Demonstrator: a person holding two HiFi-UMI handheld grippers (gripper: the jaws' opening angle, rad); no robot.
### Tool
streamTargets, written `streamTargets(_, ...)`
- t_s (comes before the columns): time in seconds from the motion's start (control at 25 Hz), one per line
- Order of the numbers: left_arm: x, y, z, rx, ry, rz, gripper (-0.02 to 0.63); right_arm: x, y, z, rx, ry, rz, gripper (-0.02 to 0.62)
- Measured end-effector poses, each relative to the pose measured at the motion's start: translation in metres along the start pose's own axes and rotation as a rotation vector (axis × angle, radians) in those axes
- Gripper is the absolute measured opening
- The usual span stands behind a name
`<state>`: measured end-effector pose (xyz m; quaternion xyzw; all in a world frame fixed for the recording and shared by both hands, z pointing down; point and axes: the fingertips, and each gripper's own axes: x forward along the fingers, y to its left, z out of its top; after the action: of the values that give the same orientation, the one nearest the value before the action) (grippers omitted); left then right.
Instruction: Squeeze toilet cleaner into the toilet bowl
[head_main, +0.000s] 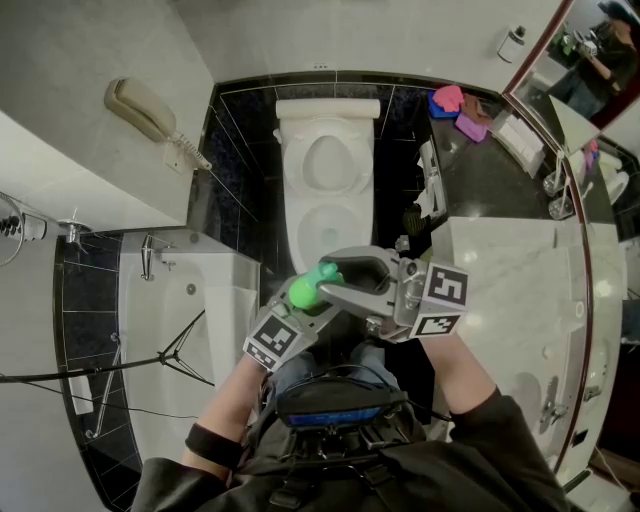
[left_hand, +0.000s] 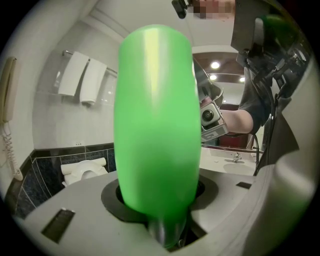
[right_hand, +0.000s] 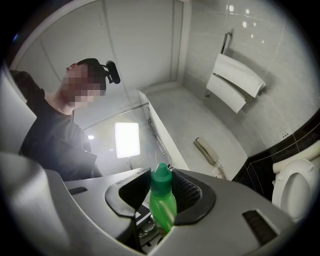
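A bright green toilet cleaner bottle hangs over the front of the white toilet, held between both grippers. My left gripper is shut on the bottle's fat body, which fills the left gripper view as a green bottle standing between the jaws. My right gripper comes in from the right and is shut on the cap end. In the right gripper view the green cap and neck sit squeezed between the two dark pads. The toilet bowl is open beyond the bottle.
A bathtub lies to the left, with a wall phone above it. A marble sink counter runs along the right, with pink and blue items at its far end. Folded towels hang on the wall.
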<state>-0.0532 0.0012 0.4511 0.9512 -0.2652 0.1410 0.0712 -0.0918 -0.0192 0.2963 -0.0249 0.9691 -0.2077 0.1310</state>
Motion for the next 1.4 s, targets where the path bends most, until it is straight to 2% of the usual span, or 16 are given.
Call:
streamTargets(0.16,0.003,0.011,-0.003,0.025,0.026,0.081,0.196,-0.003,-0.008,-0.001,0.043,-0.003,-0.053,0.135)
streamTargets(0.28,0.003,0.031,-0.010,0.085,0.072,0.220,0.196,-0.008,-0.017,-0.005,0.121,0.008,-0.134,0.133)
streamTargets(0.44,0.000,0.054,-0.033,0.136,0.141,0.392,0.196,-0.017,-0.031,-0.015,0.292,0.015,-0.262,0.135)
streamTargets(0.6,-0.002,0.062,-0.042,0.196,0.190,0.462,0.196,-0.022,-0.038,-0.025,0.424,0.047,-0.362,0.135)
streamTargets(0.68,-0.002,0.063,-0.047,0.217,0.209,0.477,0.196,-0.024,-0.040,-0.029,0.453,0.084,-0.412,0.135)
streamTargets(0.88,-0.003,0.062,-0.050,0.233,0.212,0.472,0.196,-0.023,-0.038,-0.032,0.448,0.153,-0.478,0.137)
streamTargets(1.08,-0.002,0.055,-0.040,0.164,0.140,0.402,0.196,-0.014,-0.033,-0.027,0.445,0.113,-0.415,0.156)
streamTargets(1.24,0.000,0.040,-0.011,0.095,0.051,0.279,0.195,-0.006,-0.025,-0.011,0.304,0.090,-0.338,0.166)
streamTargets(1.4,-0.003,0.017,0.007,0.048,-0.021,0.079,0.196,-0.003,-0.007,0.007,0.113,0.098,-0.211,0.228)
